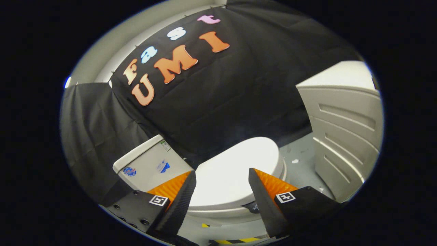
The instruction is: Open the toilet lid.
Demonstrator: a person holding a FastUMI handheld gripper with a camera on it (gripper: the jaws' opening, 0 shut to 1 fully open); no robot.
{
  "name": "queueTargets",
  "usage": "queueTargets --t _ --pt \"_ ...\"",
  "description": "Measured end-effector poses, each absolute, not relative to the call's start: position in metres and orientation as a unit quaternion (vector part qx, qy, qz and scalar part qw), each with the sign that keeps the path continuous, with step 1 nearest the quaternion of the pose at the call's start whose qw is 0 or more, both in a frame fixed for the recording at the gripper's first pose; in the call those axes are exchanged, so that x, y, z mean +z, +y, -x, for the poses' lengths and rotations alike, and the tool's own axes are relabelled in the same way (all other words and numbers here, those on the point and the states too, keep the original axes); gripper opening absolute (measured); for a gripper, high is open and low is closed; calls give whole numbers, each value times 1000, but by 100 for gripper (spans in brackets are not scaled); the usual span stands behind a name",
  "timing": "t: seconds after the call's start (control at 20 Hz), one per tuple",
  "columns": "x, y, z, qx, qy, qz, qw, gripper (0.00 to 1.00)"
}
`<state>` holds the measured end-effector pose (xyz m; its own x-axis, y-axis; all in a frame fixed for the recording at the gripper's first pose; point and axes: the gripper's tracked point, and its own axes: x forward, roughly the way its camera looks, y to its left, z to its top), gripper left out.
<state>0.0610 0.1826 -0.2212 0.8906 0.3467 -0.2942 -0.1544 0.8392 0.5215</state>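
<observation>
Held above the toilet, the gripper [222, 181] has its fingers spread apart with nothing between them but a view down onto the closed lid [235, 167], which lies flat on the bowl just ahead of and below the fingertips. That wide stance probably suits the job: the fingers need room to slip around or under the lid's rim [218, 206] before lifting. The rim nearest the fingers looks like the likeliest place to catch (whether there is a gap under it I cannot tell). The tank [150, 164] stands at the lid's far-left end, where the hinge should be, so the lid would swing toward it. A pale ribbed cabinet [344, 136] stands to the right, well apart across the grey floor [300, 164].
</observation>
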Motion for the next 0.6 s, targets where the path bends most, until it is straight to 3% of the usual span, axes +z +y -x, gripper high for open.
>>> queueTargets --t 0.6 --pt "-297 166 -60 79 297 -334 891 99"
